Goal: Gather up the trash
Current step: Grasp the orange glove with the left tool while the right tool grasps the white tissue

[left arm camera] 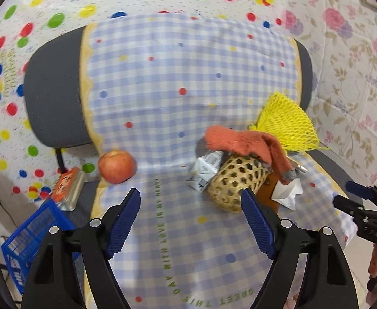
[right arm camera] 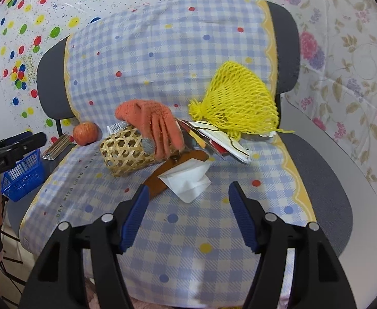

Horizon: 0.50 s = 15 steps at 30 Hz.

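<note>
Count, chair seat and around it:

- 1 apple [left arm camera: 116, 166], left edge of the checked cloth [left arm camera: 188, 77]
- 1 woven bamboo basket [right arm camera: 126, 150], lying on its side
- 1 orange glove [right arm camera: 153, 126], draped over the basket
- 1 yellow mesh net [right arm camera: 240, 103]
- 1 white folded paper packet [right arm camera: 188, 181]
- 1 crumpled white carton with a barcode [left arm camera: 206, 170], against the basket
- 1 flat printed wrapper [right arm camera: 221, 141] under the net; could be more than one layer, can't tell
- 1 brown flat piece [right arm camera: 162, 177] under the packet
- 1 blue plastic crate [left arm camera: 31, 239] beside the chair
- 1 orange snack packet [left arm camera: 68, 188], off the cloth by the apple
- 1 office chair [left arm camera: 51, 97]
- 2 grippers: left gripper [left arm camera: 191, 219], right gripper [right arm camera: 185, 211], two blue-padded fingers each
</note>
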Motion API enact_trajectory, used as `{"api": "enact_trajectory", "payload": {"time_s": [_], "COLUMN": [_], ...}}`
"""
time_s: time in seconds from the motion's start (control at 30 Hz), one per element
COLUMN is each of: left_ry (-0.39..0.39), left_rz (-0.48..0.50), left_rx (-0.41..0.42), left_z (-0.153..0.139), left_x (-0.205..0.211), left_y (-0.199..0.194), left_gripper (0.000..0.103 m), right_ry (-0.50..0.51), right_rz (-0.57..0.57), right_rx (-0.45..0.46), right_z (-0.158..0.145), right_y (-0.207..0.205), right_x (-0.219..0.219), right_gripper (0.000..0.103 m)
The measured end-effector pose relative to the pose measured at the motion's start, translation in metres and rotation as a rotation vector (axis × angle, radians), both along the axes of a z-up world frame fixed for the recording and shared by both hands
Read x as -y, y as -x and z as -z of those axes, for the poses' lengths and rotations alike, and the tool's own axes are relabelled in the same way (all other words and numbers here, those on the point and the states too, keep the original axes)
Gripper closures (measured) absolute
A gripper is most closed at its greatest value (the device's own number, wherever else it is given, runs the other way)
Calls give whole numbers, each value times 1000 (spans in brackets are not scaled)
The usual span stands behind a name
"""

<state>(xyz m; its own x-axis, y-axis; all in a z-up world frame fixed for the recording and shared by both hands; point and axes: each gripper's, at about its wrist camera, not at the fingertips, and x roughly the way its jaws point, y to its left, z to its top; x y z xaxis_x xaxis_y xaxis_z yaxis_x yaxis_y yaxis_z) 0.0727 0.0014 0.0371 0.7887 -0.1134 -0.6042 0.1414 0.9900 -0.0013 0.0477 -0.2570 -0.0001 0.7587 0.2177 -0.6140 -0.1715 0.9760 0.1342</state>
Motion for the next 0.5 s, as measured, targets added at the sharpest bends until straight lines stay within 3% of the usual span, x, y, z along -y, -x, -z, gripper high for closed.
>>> {"api": "enact_trajectory", "payload": {"time_s": [0.17, 0.3, 0.5], "left_ry": [-23, -7, -29], "left_rz": [-8, -15, 2], "left_rx": [-16, -54, -78], "left_z": [11, 24, 36], "left_x": [6, 5, 14], "left_y": [-14, -28, -38], "left_gripper": [21, 20, 20], "right_ry": [-23, -121, -251], "right_rz": [-7, 36, 88], "right_rx": [-51, -114, -147], "right_z": [22, 47, 57], "right_y": [-29, -59, -87], "right_x": [-4, 2, 9], "right_gripper": [43, 43, 43]}}
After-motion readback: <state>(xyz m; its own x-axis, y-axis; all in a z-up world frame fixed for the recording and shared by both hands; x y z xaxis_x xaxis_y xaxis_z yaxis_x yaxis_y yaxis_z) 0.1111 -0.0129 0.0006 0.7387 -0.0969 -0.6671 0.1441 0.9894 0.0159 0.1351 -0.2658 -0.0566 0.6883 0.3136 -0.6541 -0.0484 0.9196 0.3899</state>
